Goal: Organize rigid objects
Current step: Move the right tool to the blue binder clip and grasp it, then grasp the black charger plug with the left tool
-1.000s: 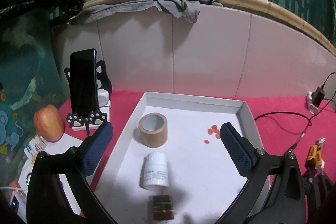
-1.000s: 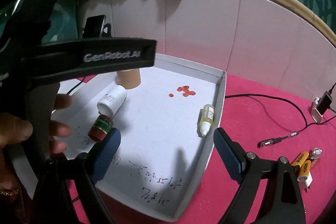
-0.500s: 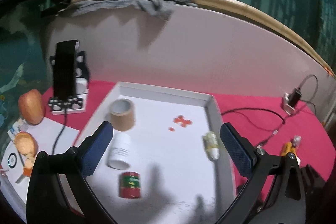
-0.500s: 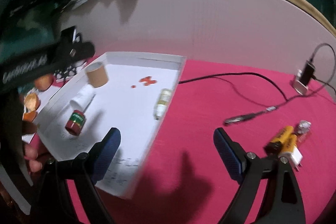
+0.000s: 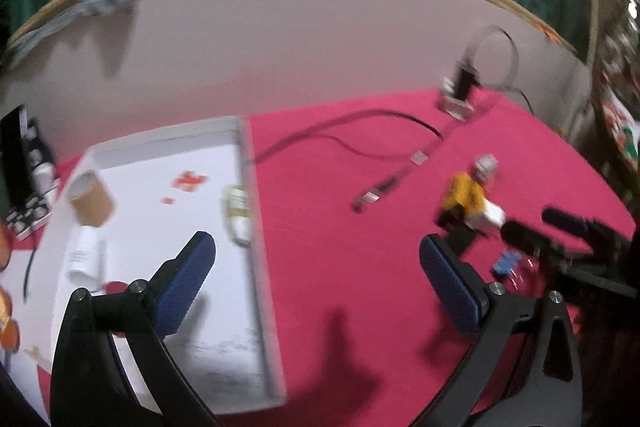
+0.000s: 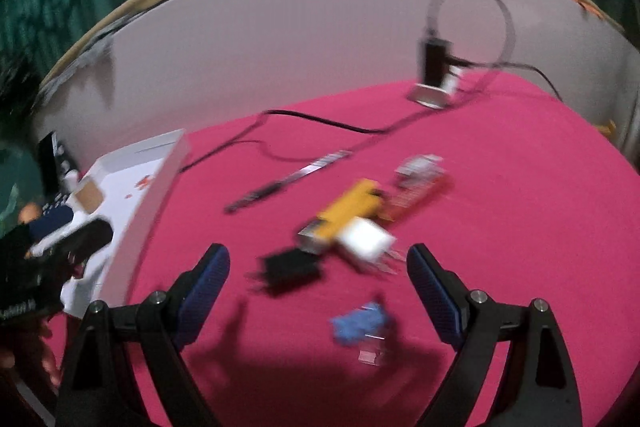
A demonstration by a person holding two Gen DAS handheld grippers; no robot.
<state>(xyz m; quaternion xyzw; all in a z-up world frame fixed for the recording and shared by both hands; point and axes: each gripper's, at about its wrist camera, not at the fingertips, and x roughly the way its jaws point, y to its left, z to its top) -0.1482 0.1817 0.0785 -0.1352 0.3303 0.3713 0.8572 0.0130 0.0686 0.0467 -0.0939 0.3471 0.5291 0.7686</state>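
A white tray (image 5: 256, 267) lies on the red cloth at the left. It holds a brown tape roll (image 5: 93, 201), a white bottle (image 5: 82, 255), a small dropper bottle (image 5: 239, 213) and a red-capped jar, mostly hidden behind my finger. On the cloth to the right lie a yellow battery (image 6: 348, 213), a white charger plug (image 6: 366, 241), a black adapter (image 6: 288, 269), a small blue part (image 6: 360, 321) and a red-and-white item (image 6: 420, 175). My left gripper (image 5: 316, 291) is open and empty over the tray's right edge. My right gripper (image 6: 318, 293) is open and empty, just short of the loose items.
A black cable (image 6: 320, 121) runs across the cloth to a charger (image 6: 434, 75) by the white back wall. A phone on a stand (image 5: 20, 147) stands left of the tray. My right gripper also shows at the right edge of the left wrist view (image 5: 568, 243). The frames are blurred.
Both grippers have swung to the right, away from the tray's middle. The right wrist view has gone from the tray to the loose items on the red cloth. Both stay open.
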